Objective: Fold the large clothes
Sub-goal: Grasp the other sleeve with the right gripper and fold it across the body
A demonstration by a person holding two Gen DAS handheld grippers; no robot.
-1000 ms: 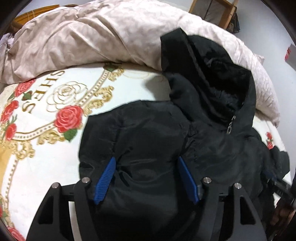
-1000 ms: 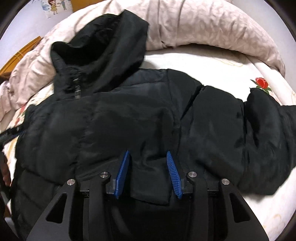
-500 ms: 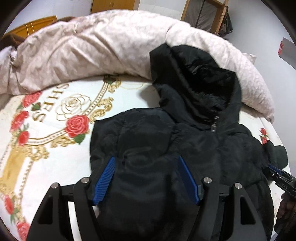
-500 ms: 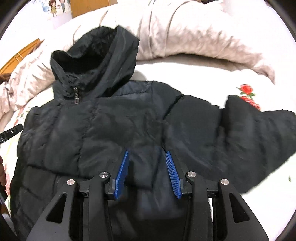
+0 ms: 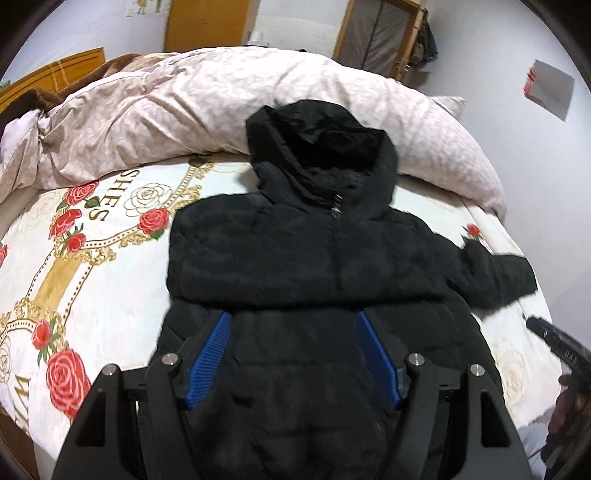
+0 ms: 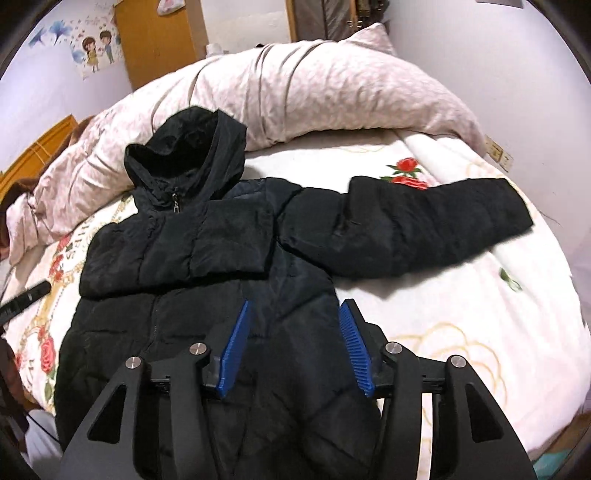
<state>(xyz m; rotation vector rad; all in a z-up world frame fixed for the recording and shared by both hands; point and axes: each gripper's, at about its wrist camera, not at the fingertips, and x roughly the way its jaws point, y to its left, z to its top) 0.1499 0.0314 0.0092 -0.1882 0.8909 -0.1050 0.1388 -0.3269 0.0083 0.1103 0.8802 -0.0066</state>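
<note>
A black hooded puffer jacket (image 5: 306,258) lies front up on the bed, hood toward the duvet. Its one sleeve is folded across the chest (image 6: 177,251); the other sleeve (image 6: 424,225) lies stretched out to the right. My left gripper (image 5: 291,317) is open and empty, above the jacket's lower body. My right gripper (image 6: 295,306) is open and empty, above the jacket's lower right side. The right gripper also shows at the right edge of the left wrist view (image 5: 554,339), and the left gripper's tip at the left edge of the right wrist view (image 6: 26,295).
The bed has a white sheet with red roses and gold print (image 5: 74,236). A bunched pink duvet (image 5: 184,107) runs along the far side, under the hood. A wooden door (image 6: 162,40) and a wardrobe frame (image 5: 380,33) stand behind.
Both grippers have pulled back and up from the jacket, so more of it shows. The right gripper's jaws have opened wider. The right sleeve now lies stretched out flat.
</note>
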